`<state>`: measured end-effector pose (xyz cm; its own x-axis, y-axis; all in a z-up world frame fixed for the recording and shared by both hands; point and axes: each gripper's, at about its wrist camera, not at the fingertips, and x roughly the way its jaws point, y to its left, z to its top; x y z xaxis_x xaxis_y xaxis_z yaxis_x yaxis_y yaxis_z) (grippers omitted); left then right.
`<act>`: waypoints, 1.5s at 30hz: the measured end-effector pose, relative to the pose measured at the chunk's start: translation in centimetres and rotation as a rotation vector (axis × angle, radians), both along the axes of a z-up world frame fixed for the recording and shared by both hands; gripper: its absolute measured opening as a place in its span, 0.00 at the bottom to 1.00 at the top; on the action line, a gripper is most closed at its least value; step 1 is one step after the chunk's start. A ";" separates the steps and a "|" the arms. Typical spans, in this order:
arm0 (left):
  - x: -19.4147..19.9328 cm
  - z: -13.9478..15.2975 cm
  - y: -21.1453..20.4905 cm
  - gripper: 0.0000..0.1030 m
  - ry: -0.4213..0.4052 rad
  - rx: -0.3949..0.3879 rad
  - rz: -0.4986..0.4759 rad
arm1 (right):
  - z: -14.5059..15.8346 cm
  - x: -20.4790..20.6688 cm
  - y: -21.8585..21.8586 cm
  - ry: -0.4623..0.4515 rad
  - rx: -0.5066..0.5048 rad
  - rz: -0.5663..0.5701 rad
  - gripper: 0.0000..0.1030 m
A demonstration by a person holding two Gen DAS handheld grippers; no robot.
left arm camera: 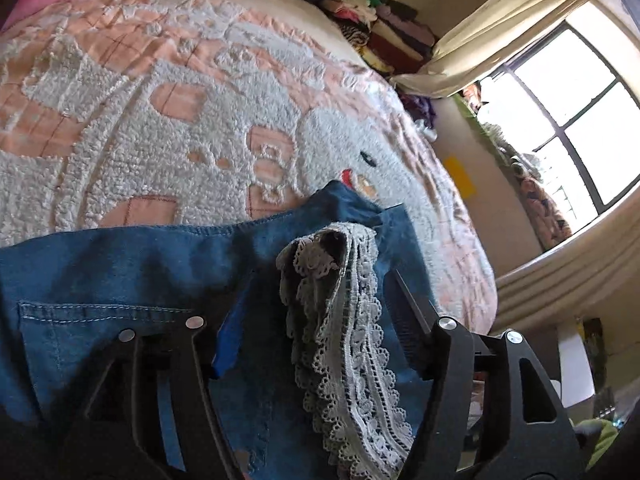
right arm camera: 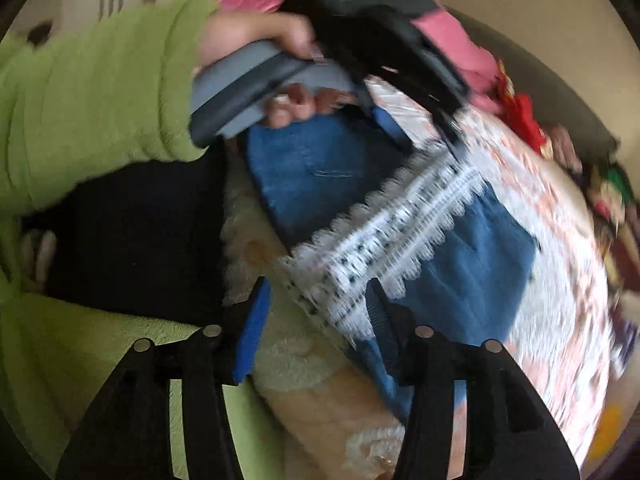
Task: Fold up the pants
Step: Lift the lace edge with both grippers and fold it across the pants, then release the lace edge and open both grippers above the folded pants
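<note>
The pants are blue denim [left arm camera: 120,264] with a white lace hem band [left arm camera: 344,320], lying folded on a pink and white fleece bedspread [left arm camera: 160,120]. My left gripper [left arm camera: 316,292] is open, its fingers either side of the bunched lace band, which drapes between them. In the right wrist view the left gripper [right arm camera: 428,148] is over the denim [right arm camera: 320,184] at the upper end of the lace band [right arm camera: 400,224]. My right gripper [right arm camera: 316,296] is open, its fingers at the lower end of the lace band near the bed's edge. That view is motion-blurred.
Stacks of folded clothes [left arm camera: 372,20] line the far side of the bed. A window [left arm camera: 576,112] with cream curtains is to the right. The person's green sleeve [right arm camera: 92,96] and dark clothing [right arm camera: 136,236] fill the left of the right wrist view.
</note>
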<state>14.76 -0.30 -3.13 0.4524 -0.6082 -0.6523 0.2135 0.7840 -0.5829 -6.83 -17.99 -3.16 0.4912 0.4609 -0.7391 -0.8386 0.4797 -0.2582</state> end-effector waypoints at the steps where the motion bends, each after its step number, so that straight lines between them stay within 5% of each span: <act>1: 0.1 -0.1 -0.2 0.55 0.004 0.009 0.001 | -0.4 0.3 0.5 -0.012 -0.020 0.002 0.47; 3: 0.3 -0.2 -0.5 0.55 0.010 0.029 0.005 | -1.5 1.2 1.3 -0.042 -0.065 -0.016 0.43; 4: 0.5 -0.3 -0.8 0.45 0.012 0.043 0.012 | -1.7 1.4 1.4 -0.035 -0.068 -0.014 0.30; 5: 0.6 -0.3 -1.0 0.13 0.016 0.053 0.014 | -1.8 1.5 1.4 -0.018 -0.055 -0.007 0.25; 6: 0.7 -0.3 -1.2 0.10 0.020 0.060 0.011 | -1.7 1.5 1.1 -0.001 -0.029 -0.003 0.22; 15: 1.4 3.9 -3.1 0.10 -0.089 0.114 -0.031 | 2.6 4.4 -1.4 0.170 0.257 -0.031 0.17; 26: 2.5 0.2 -0.9 0.21 -0.015 0.196 0.025 | -1.1 7.0 2.7 0.264 0.177 -0.004 0.25; 29: 2.3 0.4 -0.7 0.29 -0.023 0.193 0.036 | -0.5 7.9 1.8 0.306 0.217 -0.039 0.26; 33: 0.6 2.2 -0.1 0.31 -0.084 0.209 0.059 | 1.4 8.2 -1.1 0.303 0.286 -0.080 0.39; 39: -3.1 4.6 0.2 0.31 -0.164 0.267 0.070 | 3.0 8.3 -5.2 0.254 0.334 -0.184 0.40; 45: -7.6 3.9 -2.3 0.27 -0.153 0.292 -0.018 | 2.5 8.6 -7.6 0.265 0.353 -0.271 0.40</act>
<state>7.12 -2.60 0.81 0.5496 -0.4141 -0.7256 0.2965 0.9086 -0.2941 1.79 -25.59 -0.70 0.4440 0.5870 -0.6770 -0.6872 0.7079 0.1632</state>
